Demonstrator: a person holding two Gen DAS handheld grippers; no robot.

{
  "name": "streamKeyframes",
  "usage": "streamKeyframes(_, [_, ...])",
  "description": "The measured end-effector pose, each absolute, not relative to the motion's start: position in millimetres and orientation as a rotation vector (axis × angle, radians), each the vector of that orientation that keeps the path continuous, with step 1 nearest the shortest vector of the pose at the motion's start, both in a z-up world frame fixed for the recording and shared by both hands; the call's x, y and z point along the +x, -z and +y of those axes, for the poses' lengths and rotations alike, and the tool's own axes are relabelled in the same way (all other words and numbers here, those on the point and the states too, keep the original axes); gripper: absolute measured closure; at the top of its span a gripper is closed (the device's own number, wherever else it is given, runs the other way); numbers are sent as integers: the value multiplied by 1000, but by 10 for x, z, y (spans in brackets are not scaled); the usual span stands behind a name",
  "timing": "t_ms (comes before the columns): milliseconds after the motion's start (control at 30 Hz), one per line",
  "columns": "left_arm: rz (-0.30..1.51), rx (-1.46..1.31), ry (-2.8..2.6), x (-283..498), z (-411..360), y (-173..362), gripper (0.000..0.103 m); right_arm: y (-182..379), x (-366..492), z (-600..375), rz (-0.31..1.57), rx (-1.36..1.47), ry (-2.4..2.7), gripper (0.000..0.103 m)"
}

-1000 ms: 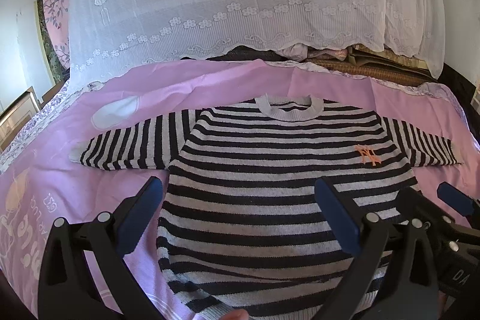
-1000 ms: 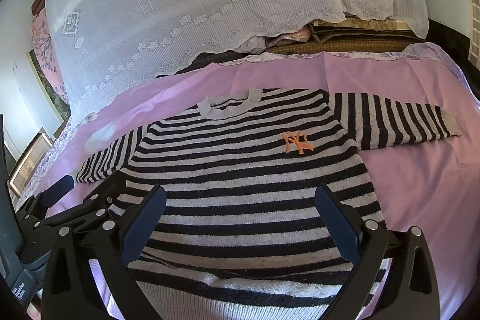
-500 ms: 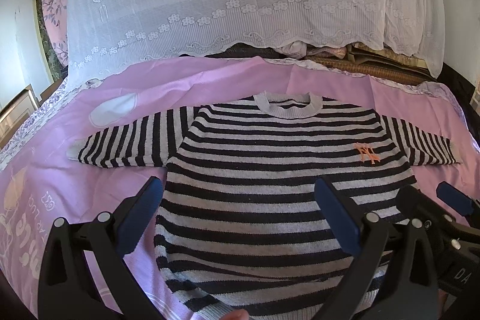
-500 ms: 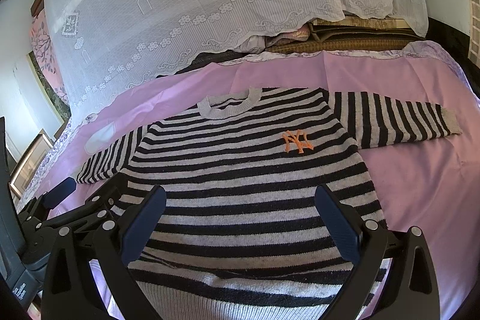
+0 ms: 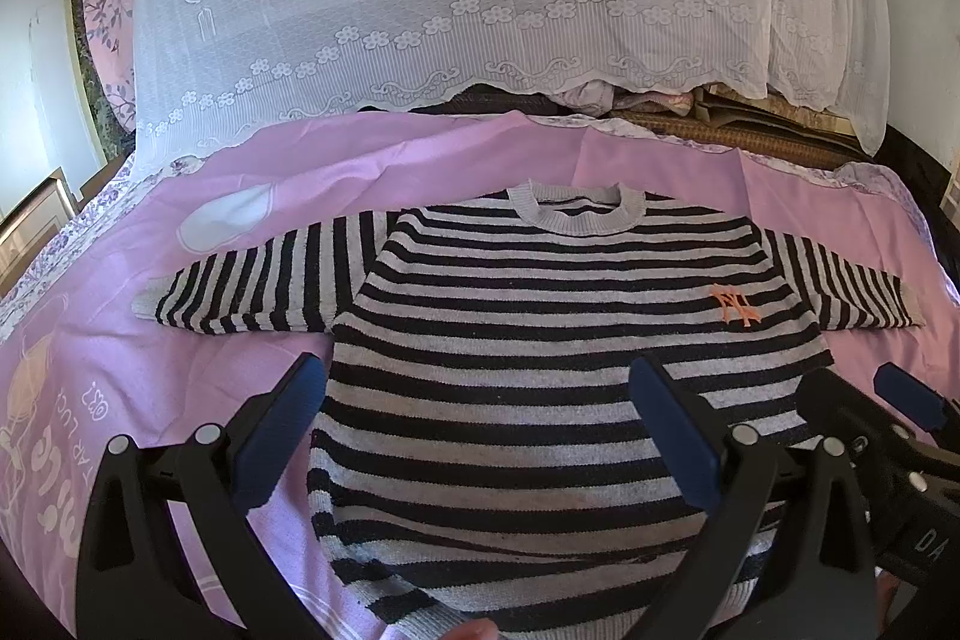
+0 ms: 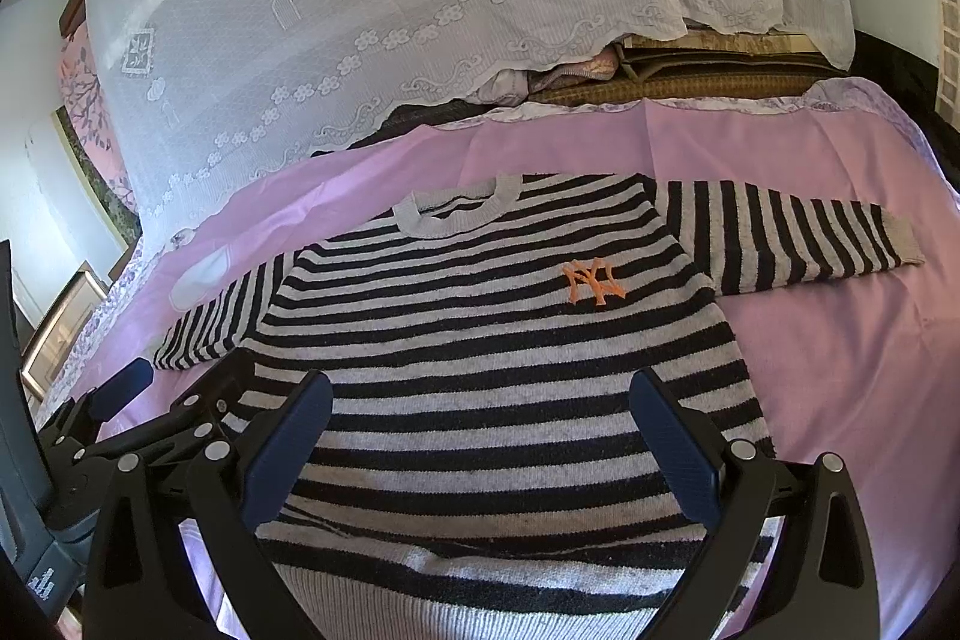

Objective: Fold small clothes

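Lying face up on the pink bedsheet [image 5: 660, 160], the striped sweater [image 5: 558, 340] is spread flat with both sleeves stretched out to the sides and the grey collar [image 5: 576, 211] pointing away from the person, toward the white lace cover [image 5: 480, 10] draped over the pile at the far end of the bed. That layout looks deliberate: a garment laid open and smooth gives clean lines to fold along, and the hem sits nearest the tools, where it is easiest to reach. The orange logo [image 6: 593, 282] on the chest shows the front is up, so any fold would tuck the sleeves over the front.

The left gripper [image 5: 480, 430] hovers over the lower body of the sweater, its jaws spread wide and holding nothing; the blue pads frame the stripes without touching them. The right gripper [image 6: 480, 436] hangs beside it over the same lower part, jaws equally wide and empty. Each tool shows at the edge of the other's view, so the two are close together near the hem.

No fold has been made yet. Judging from the pose, the likely first step is to separate toward a sleeve or a side edge. The near hem shows slight wrinkles, which may want smoothing first.
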State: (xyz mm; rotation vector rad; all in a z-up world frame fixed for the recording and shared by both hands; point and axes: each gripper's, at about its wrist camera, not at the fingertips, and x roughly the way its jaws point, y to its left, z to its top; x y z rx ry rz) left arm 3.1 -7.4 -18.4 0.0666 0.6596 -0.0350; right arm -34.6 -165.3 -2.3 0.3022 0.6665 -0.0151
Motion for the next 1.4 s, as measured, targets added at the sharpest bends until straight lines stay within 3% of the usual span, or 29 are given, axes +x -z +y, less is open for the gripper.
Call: streamKeyframes(1400, [673, 70, 33, 57, -50, 229, 4, 37, -343, -1667, 674, 330, 9, 3])
